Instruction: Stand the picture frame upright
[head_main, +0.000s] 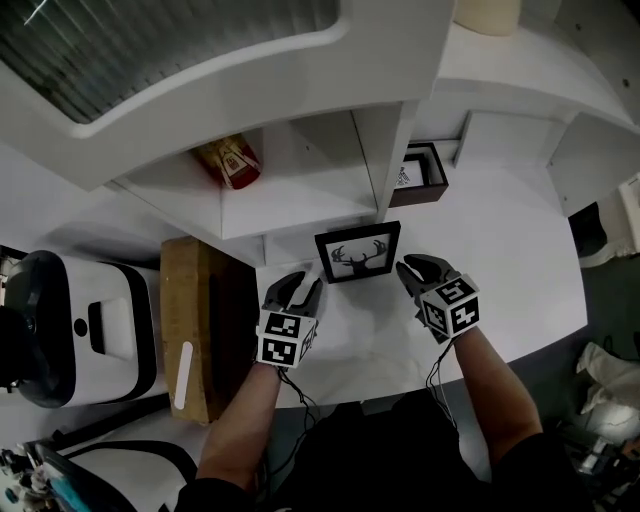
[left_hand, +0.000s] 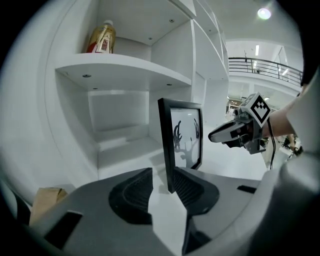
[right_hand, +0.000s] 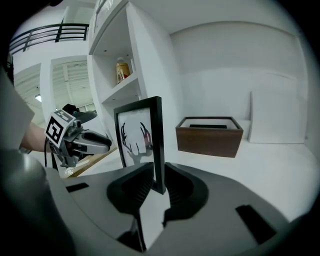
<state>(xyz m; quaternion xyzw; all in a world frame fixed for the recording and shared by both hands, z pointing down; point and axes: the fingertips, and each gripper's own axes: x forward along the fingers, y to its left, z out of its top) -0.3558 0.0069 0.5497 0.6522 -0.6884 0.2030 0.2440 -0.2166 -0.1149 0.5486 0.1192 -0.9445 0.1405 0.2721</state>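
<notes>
Black picture frame with a deer print (head_main: 358, 253) stands upright near the white counter's (head_main: 500, 220) back edge. The right gripper (head_main: 412, 268) pinches one side to steady it, while the left gripper (head_main: 303, 283) straddles the other side, seemingly not quite pressing.

Black picture frame (head_main: 358, 253) with antler print stands upright on white desk (head_main: 500, 250).

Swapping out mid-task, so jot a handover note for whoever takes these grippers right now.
Left gripper: jaws straddle one side edge of the picture frame; a gap shows at one pad, so it is not clamped.
Right gripper: shut on the opposite side edge.
Frame: upright on the white table, in front of the shelf unit.
Done: frame raised.
To do: probably check that it stands alone, then let go.
</notes>
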